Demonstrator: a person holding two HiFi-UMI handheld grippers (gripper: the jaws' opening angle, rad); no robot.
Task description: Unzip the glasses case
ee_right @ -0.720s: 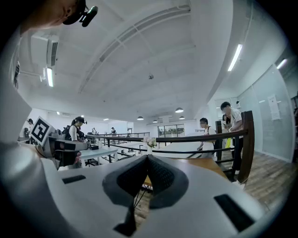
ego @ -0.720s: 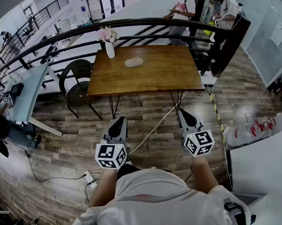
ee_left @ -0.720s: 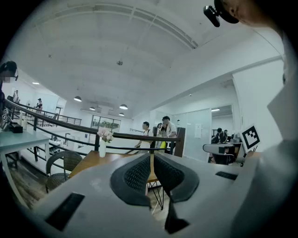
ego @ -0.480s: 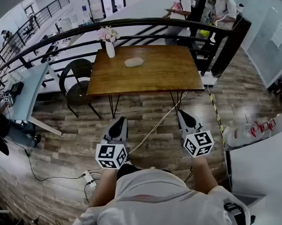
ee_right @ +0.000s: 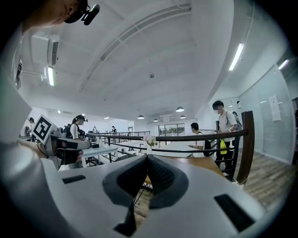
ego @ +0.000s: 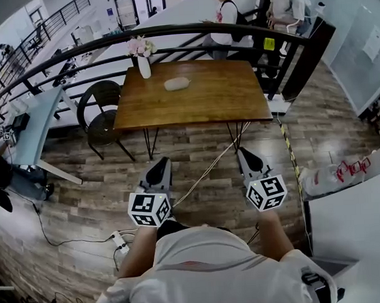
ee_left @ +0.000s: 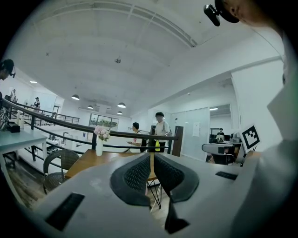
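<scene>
Glasses case (ego: pixel 177 83), pale and oval, lies on the far left part of the wooden table (ego: pixel 200 106), well apart from both grippers. A dark chair (ego: pixel 102 112) stands at the table's left edge. A white vase of pink flowers (ego: pixel 143 64) stands on the far left corner, near the case. Over the plank floor on the near side of the table, the left gripper (ego: pixel 159 165) is clenched with nothing between its jaws. The right gripper (ego: pixel 247 156) is likewise closed and empty.
</scene>
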